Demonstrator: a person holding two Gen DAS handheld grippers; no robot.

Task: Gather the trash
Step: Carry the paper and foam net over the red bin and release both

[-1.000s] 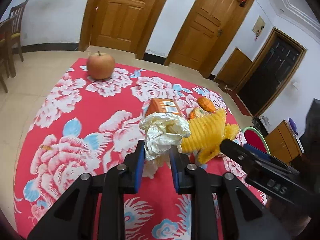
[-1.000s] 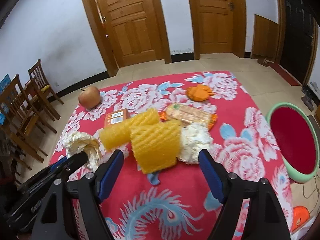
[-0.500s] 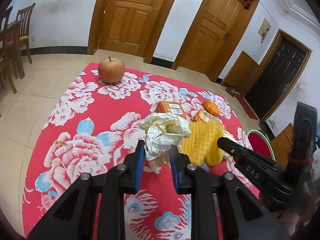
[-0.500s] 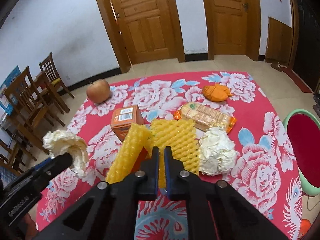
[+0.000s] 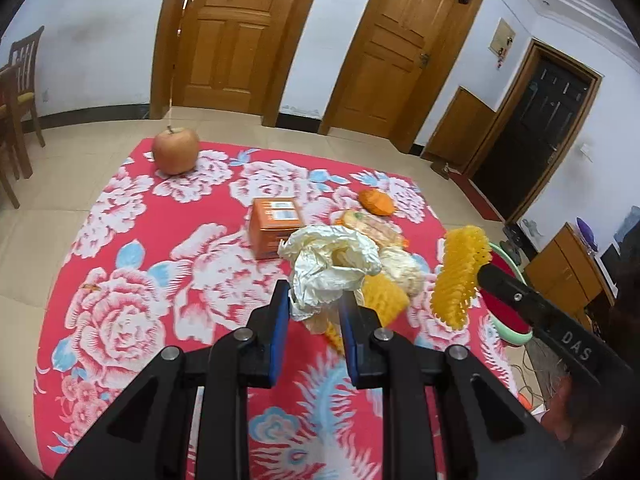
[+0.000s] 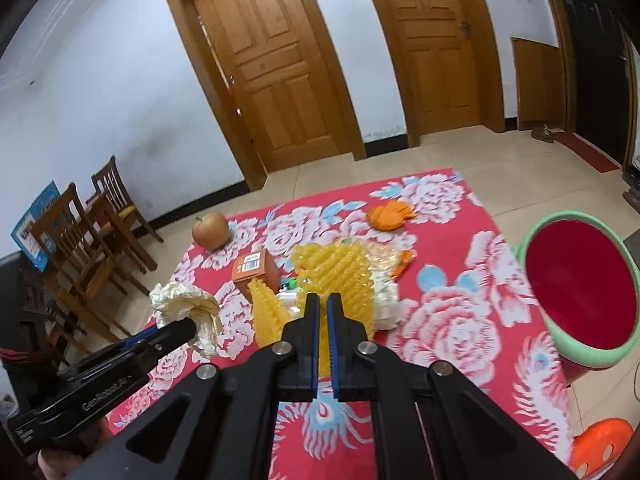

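Note:
My left gripper (image 5: 314, 300) is shut on a crumpled white paper wad (image 5: 332, 264) and holds it above the red floral cloth (image 5: 132, 264); the wad also shows in the right wrist view (image 6: 188, 312). My right gripper (image 6: 323, 304) is shut on a yellow foam net (image 6: 340, 276), lifted off the cloth; the net shows in the left wrist view (image 5: 460, 276). A second yellow foam net (image 6: 266, 316), a white paper wad (image 6: 386, 300), a snack packet (image 5: 372, 228), an orange box (image 5: 276, 224) and an orange peel (image 5: 376, 202) lie on the cloth.
An apple (image 5: 175, 150) sits at the cloth's far left corner. A green bin with a red inside (image 6: 576, 280) stands right of the cloth. Wooden chairs (image 6: 80, 236) stand at the left. Two wooden doors (image 6: 272, 60) are behind.
My right gripper has shut on a yellow foam net and lifted it off the cloth. My left gripper has kept hold of the paper wad and risen a little.

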